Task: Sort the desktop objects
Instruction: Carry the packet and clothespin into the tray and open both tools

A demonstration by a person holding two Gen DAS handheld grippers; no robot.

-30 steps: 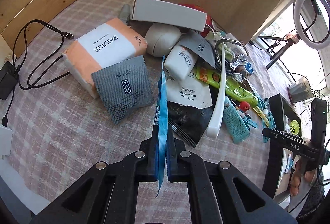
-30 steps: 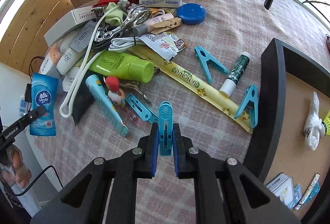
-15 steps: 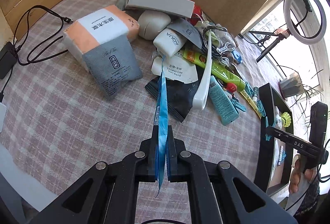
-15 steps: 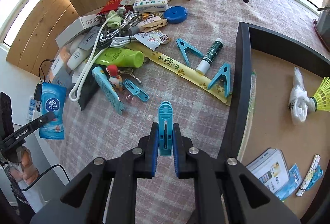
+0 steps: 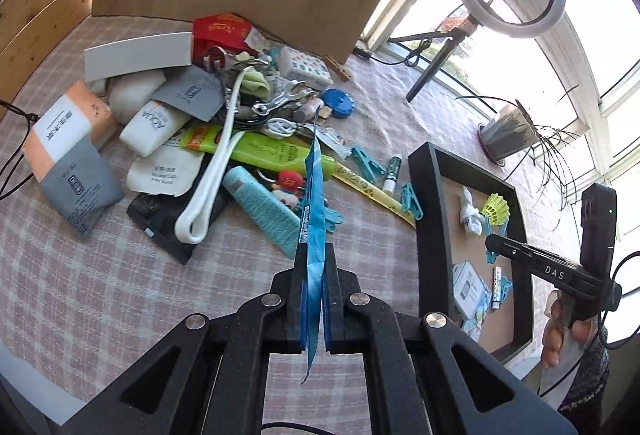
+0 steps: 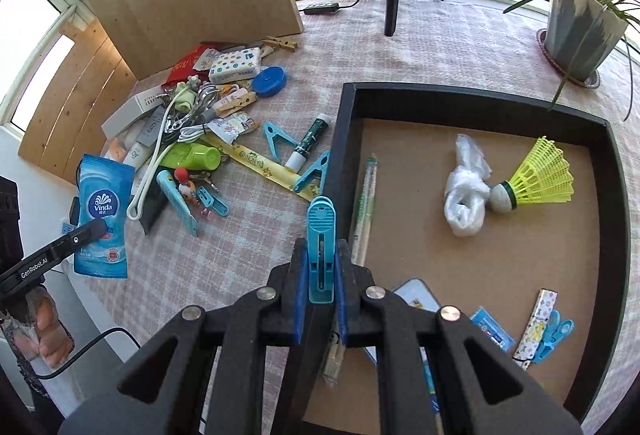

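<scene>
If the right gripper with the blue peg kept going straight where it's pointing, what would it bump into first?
Probably the near wall of the black tray. The right gripper, shut on the blue clothes peg, points down at that rim, with the long green-and-white stick just inside. Depth is hard to judge here.

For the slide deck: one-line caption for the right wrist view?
Right claw shut on a blue clothespin at the black tray rim; left claw holds a Vinda tissue pack.
</scene>
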